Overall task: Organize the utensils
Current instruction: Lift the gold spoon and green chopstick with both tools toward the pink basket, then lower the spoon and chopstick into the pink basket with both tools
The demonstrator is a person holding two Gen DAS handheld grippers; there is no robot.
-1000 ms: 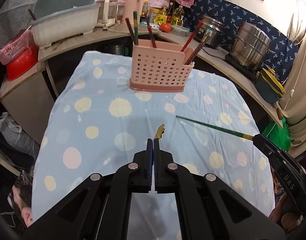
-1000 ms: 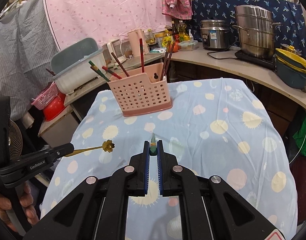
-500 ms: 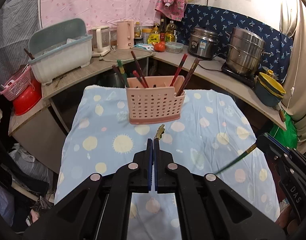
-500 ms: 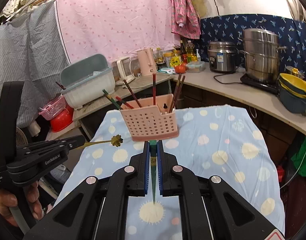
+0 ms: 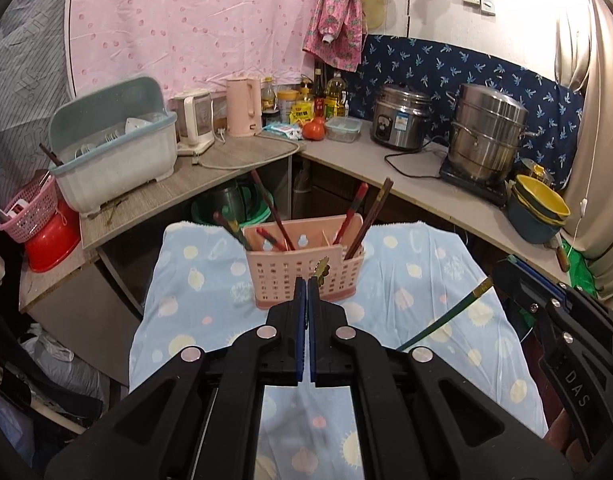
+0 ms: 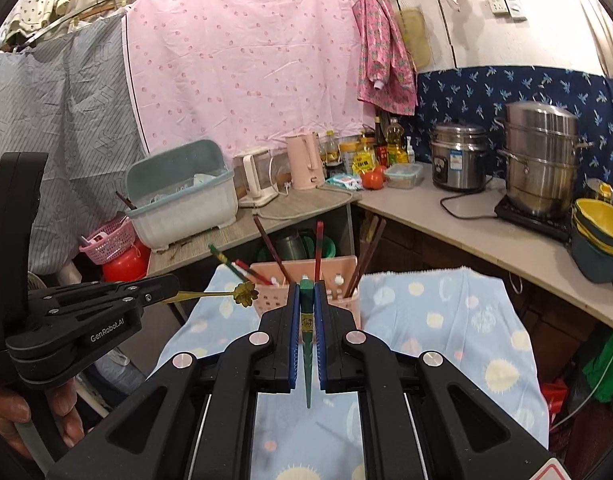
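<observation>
Above the dotted blue tablecloth (image 5: 418,280), each hand-held gripper pinches a utensil before the pink holder (image 5: 302,264)

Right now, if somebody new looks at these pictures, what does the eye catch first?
Probably the pink utensil basket at the far end of the blue dotted tablecloth, with chopsticks leaning out of it. Nearer, the left gripper holds a gold flower-ended utensil, and the right gripper is shut on a green chopstick.

Left gripper (image 5: 307,280): jaws fully closed, blue pads pressed together, pointing forward and downward. Right gripper (image 6: 306,286): jaws closed with only a narrow gap, also angled downward. A hand (image 6: 24,420) grasps the left gripper's handle.
</observation>
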